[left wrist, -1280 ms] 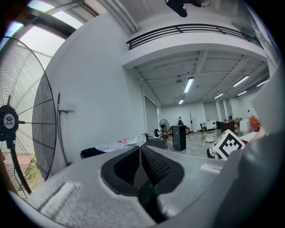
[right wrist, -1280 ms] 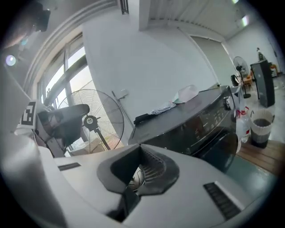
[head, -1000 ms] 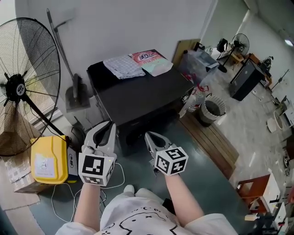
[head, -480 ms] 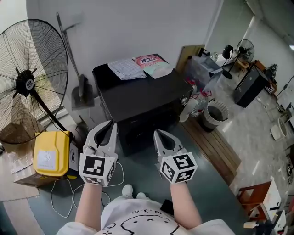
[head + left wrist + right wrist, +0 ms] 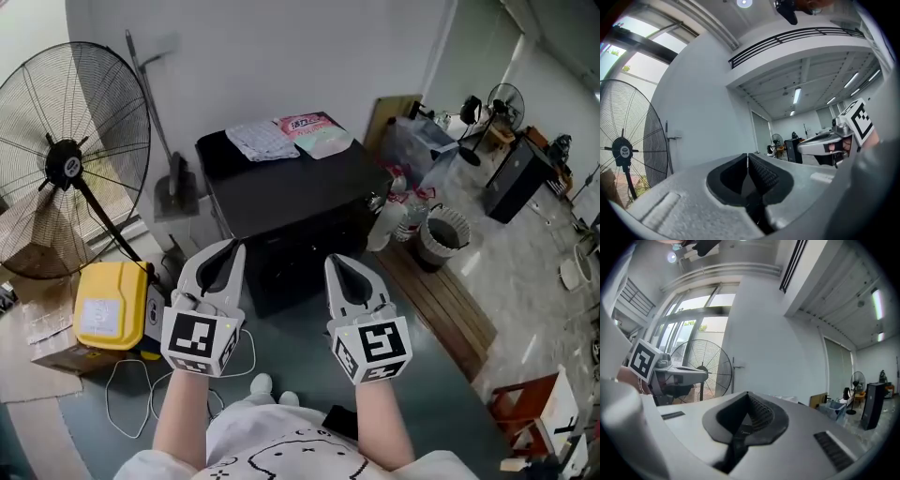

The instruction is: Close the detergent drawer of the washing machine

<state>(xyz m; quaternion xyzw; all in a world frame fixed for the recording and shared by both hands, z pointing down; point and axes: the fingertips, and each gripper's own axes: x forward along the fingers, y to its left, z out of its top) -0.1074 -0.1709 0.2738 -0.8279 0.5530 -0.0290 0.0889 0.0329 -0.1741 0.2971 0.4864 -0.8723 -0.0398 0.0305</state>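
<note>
The black washing machine (image 5: 291,187) stands against the white wall in the head view; its front is dark and I cannot make out the detergent drawer. My left gripper (image 5: 232,248) is held in the air in front of the machine's lower left, shut with nothing in it. My right gripper (image 5: 336,262) hovers beside it, in front of the machine's lower right, also shut and empty. The left gripper view shows the closed jaws (image 5: 747,157) and the right gripper (image 5: 825,143) off to the side. In the right gripper view its own jaws (image 5: 748,394) meet, with the left gripper (image 5: 677,376) at the left.
A folded cloth (image 5: 264,139) and a pink packet (image 5: 314,131) lie on the machine's top. A big floor fan (image 5: 70,159), a yellow canister (image 5: 110,305) and a dustpan (image 5: 176,187) stand at the left. A bin (image 5: 441,230) and a wooden board (image 5: 441,300) are at the right. A white cable (image 5: 122,412) trails on the floor.
Both grippers have risen in front of the machine. The right one has rolled upright and moved a little to the right. Both stayed shut.
</note>
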